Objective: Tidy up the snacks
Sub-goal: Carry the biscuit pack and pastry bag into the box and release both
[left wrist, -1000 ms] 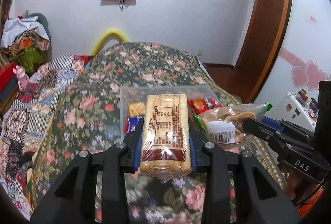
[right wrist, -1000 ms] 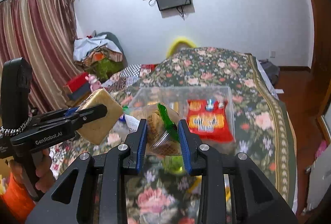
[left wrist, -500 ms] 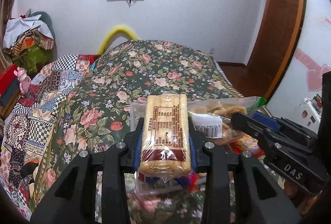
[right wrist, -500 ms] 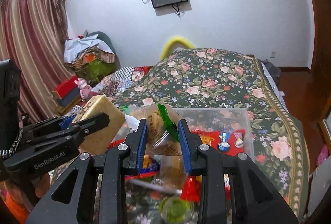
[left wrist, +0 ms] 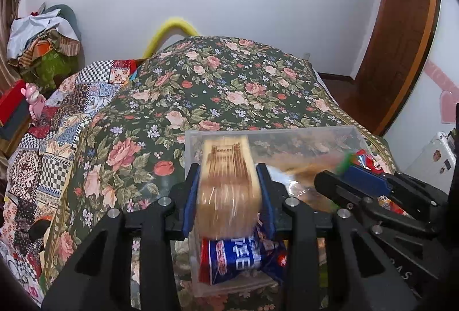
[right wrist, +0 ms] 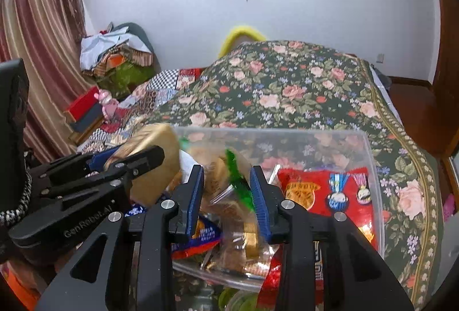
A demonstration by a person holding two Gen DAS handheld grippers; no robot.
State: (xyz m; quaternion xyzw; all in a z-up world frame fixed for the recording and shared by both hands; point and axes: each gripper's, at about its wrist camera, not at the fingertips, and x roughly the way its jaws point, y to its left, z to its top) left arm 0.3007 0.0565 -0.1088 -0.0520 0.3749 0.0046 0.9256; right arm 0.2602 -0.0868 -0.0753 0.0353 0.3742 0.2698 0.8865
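— Over the clear plastic bin (left wrist: 330, 133) on the bed (left wrist: 229, 87), both packs hang above the snacks inside, ready to drop in. The left hand-held gripper (left wrist: 228, 193) has just been loosening; the blurred biscuit pack (left wrist: 226, 190) sits between its pads.

— And the right hand-held gripper (right wrist: 226, 196)?

— Also just easing open around the clear cookie bag (right wrist: 221, 190). I read "GenRobot.AI" on 1 gripper.

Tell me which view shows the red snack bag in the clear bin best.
The right wrist view. The red snack bag lies flat there in the clear bin, its printed front facing the camera. The left wrist view shows only a red sliver of it behind the right gripper.
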